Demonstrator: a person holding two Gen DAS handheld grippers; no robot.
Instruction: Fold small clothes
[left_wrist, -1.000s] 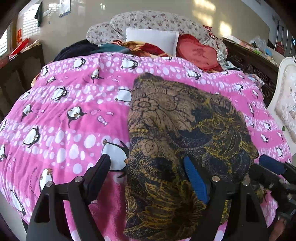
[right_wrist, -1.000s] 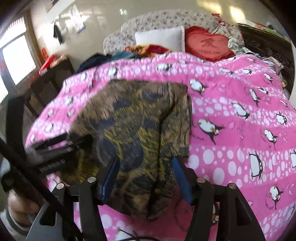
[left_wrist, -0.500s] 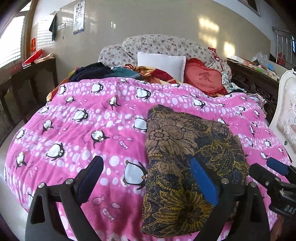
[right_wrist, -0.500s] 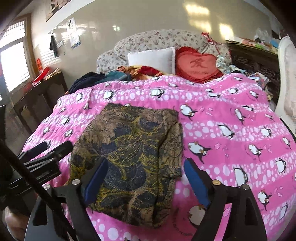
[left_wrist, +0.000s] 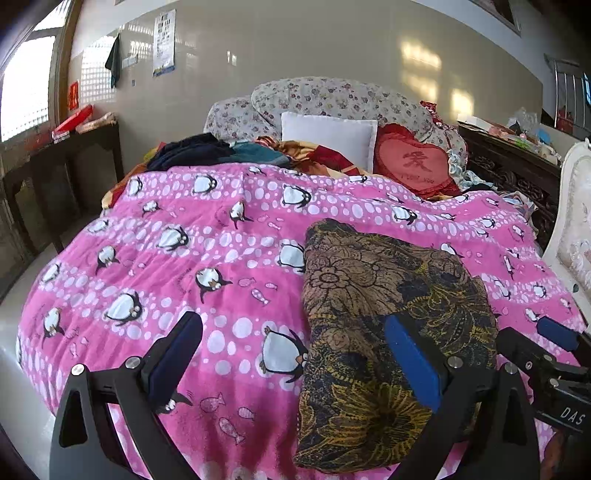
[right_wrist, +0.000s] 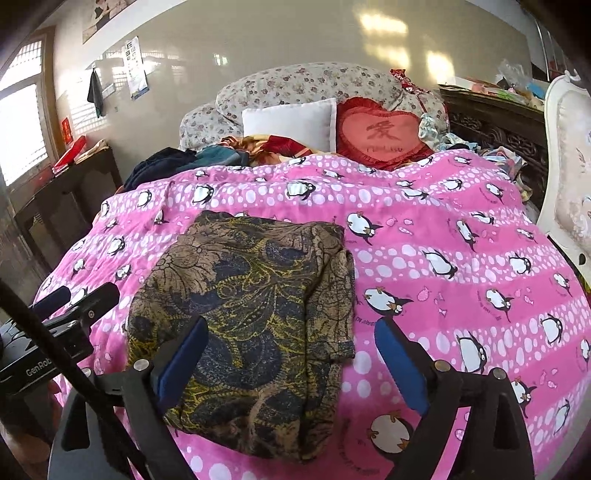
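The left gripper (left_wrist: 291, 358) and right gripper (right_wrist: 291, 363) both stand released, their jaws having just been opening, with nothing pinched between them. Just ahead and below lies the folded patterned garment (right_wrist: 255, 310) on the pink penguin quilt (left_wrist: 166, 258) of the bed, its long axis running away from the grippers; the right gripper seems the squarer to its near edge. No container is in sight.

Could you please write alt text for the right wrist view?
A folded brown, floral-patterned garment lies on a pink penguin-print blanket, with the open right gripper hovering above its near edge. Pillows sit behind.
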